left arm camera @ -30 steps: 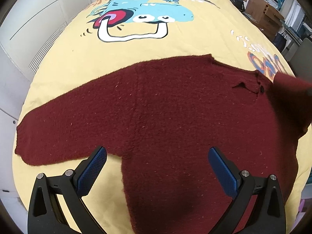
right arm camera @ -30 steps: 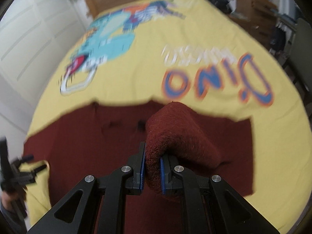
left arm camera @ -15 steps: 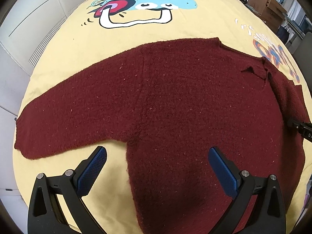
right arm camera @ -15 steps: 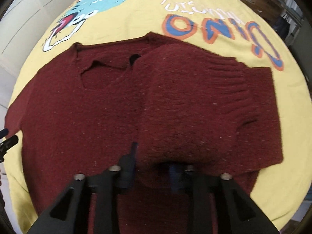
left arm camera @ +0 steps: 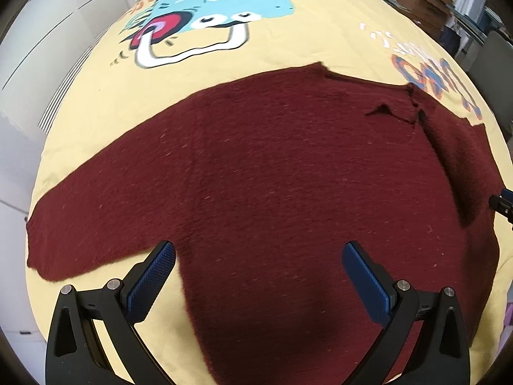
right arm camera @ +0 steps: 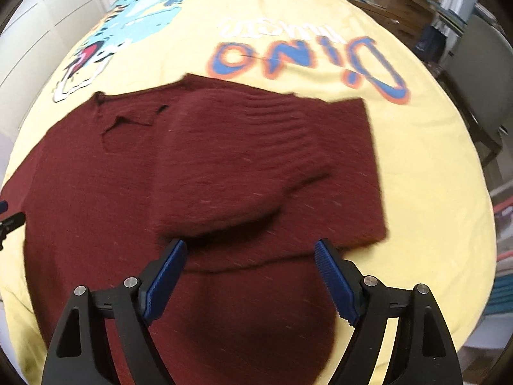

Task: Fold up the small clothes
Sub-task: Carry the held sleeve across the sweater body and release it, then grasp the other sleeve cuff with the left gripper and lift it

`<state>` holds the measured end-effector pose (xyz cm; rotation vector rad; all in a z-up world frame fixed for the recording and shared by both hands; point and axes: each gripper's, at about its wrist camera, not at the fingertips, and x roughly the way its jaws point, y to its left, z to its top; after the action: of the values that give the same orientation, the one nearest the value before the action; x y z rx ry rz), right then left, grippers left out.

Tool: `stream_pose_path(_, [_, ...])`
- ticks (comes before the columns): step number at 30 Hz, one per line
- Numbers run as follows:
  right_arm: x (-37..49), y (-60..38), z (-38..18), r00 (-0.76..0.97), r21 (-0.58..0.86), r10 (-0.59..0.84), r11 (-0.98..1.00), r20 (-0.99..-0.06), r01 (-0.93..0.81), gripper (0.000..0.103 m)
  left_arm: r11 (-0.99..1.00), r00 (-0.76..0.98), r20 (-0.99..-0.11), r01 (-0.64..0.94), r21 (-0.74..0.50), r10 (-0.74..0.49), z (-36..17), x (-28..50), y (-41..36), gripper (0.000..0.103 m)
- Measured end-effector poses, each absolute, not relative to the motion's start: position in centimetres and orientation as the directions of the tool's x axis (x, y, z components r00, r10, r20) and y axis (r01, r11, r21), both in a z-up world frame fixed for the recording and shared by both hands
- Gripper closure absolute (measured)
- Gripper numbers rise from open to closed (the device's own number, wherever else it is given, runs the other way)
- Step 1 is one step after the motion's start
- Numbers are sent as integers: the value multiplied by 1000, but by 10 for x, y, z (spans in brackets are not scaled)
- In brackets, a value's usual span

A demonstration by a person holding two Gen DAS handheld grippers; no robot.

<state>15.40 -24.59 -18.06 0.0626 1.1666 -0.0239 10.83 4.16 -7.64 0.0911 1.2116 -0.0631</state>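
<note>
A dark red knitted sweater (left arm camera: 272, 176) lies flat on a yellow bedspread (left arm camera: 272, 54). Its left sleeve (left arm camera: 96, 211) stretches out toward the bed's left edge. The right sleeve (right arm camera: 256, 160) lies folded back across the chest, its ribbed cuff end resting just ahead of my right gripper (right arm camera: 250, 260). That gripper's jaws are opening, with nothing pressed between the blue pads. My left gripper (left arm camera: 259, 263) hangs open over the sweater's lower body near the left armpit, holding nothing. The right gripper's tip (left arm camera: 501, 200) shows at the edge of the left wrist view.
The bedspread carries a blue dinosaur print (left arm camera: 208, 9) and "Dino" lettering (right arm camera: 304, 57). White cupboard doors (left arm camera: 38, 64) stand left of the bed. Brown drawers and boxes (right arm camera: 400, 0) and a grey chair (right arm camera: 481, 73) stand to the right.
My right gripper let go of the sleeve it held raised; the sleeve now lies folded over the chest and the jaws have spread. The left gripper shifted slightly and stays open.
</note>
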Motion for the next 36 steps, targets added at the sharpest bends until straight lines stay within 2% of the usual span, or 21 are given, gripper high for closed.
stream_pose_path(13, [124,-313,-202,365,64,-21,974,-931,218,20,956,353,-930,293,12,-97,-69,139,-60,1])
stream_pose_path(26, [114,-342,-212,355,103,-11,949,-935,299,20,803,349,-921,591,73,-173,-79,152,-198,1])
stream_pose_path(31, [115,-343,-218,341,102,-8,947,-940,304,20,719,335,-927,685,118,-168,-94,146,-237,1])
stream_pose_path(36, [117,-345,-224,330,101,-6,946,-944,307,20,666,322,-940,727,169,-112,-119,151,-265,1])
